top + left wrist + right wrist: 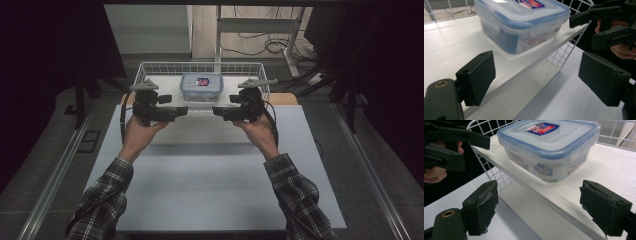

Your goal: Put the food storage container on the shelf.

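Nearest you is bare white table (210,185). Further out, your left gripper (186,111) and right gripper (214,110) are both held up, tips facing each other across a small gap, jaws spread wide with nothing in them. The clear lidded container (201,86) is at 12 o'clock just past that gap, sitting on the white liner inside the wire basket (150,67). It's about squarish, no real long axis, and neither hand looks nearer, so I'd guess either can go straight ahead for it.
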Demonstrator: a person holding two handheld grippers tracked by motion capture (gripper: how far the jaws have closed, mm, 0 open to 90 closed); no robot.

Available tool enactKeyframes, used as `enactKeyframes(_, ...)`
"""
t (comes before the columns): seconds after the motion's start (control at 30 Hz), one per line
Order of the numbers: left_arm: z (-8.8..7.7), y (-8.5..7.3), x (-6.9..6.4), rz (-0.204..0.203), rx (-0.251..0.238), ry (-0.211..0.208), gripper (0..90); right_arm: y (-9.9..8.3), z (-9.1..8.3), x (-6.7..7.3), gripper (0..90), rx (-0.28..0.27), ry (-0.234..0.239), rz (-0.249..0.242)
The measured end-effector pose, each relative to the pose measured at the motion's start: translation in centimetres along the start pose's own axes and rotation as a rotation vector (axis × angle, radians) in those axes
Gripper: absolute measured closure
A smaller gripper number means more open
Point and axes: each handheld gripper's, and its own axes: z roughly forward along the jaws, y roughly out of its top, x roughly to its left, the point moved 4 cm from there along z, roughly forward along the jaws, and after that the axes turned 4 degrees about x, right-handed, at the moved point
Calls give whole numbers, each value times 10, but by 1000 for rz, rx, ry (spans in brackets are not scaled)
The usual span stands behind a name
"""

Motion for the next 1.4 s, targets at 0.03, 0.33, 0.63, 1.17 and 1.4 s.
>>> enactKeyframes(0.03,0,-1,-1,6,3,4,134,-1,0,1,143,-1,1,-3)
enactKeyframes(0.33,-3,-14,-10,15,14,-12,104,-7,-6,11,132,-3,-1,-25)
enactKeyframes(0.63,-3,-31,-21,38,36,-19,92,-19,-14,21,105,-9,1,-56)
enactKeyframes(1.17,2,-64,-33,31,45,-43,56,-46,-12,39,60,-5,37,-86)
enactKeyframes(1.4,8,-81,-34,24,53,-37,41,-62,-6,43,36,9,43,-93)
